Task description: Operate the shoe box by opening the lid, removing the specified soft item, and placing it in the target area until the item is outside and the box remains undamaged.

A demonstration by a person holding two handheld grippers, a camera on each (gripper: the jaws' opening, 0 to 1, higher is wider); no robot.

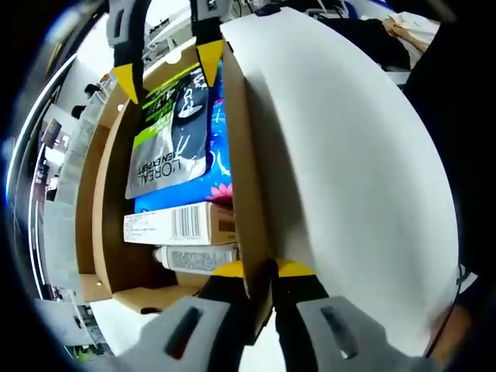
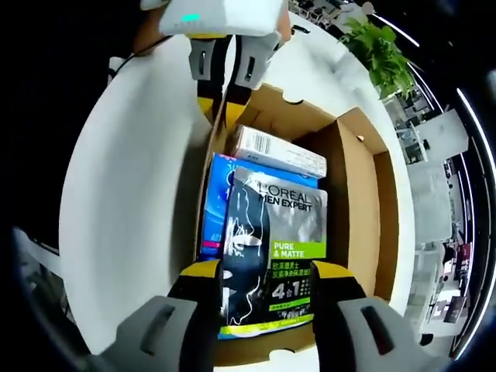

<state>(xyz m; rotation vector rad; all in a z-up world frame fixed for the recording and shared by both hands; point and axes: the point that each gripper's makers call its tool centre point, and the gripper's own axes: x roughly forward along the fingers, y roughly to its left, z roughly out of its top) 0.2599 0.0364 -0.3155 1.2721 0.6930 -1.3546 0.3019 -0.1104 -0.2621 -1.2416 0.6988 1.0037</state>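
The shoe box (image 1: 108,232) lies open, brown inside, its white lid (image 1: 349,170) swung up. My left gripper (image 1: 262,271) is shut on the lid's edge. Inside, a grey and green L'Oreal soft pack (image 1: 170,132) lies on a blue pack (image 1: 203,182). My right gripper (image 1: 167,71) comes in at the top of the left gripper view, a fingertip at each side of the soft pack's end. In the right gripper view, my right gripper (image 2: 266,273) is open astride the soft pack (image 2: 275,240). The left gripper (image 2: 219,108) pinches the lid (image 2: 132,194) there.
A white barcoded carton (image 1: 174,223) and a white tube (image 1: 194,257) lie in the box beyond the packs. The carton (image 2: 279,151) and blue pack (image 2: 215,209) sit against the box wall (image 2: 356,201). A green plant (image 2: 380,50) stands beyond the white table.
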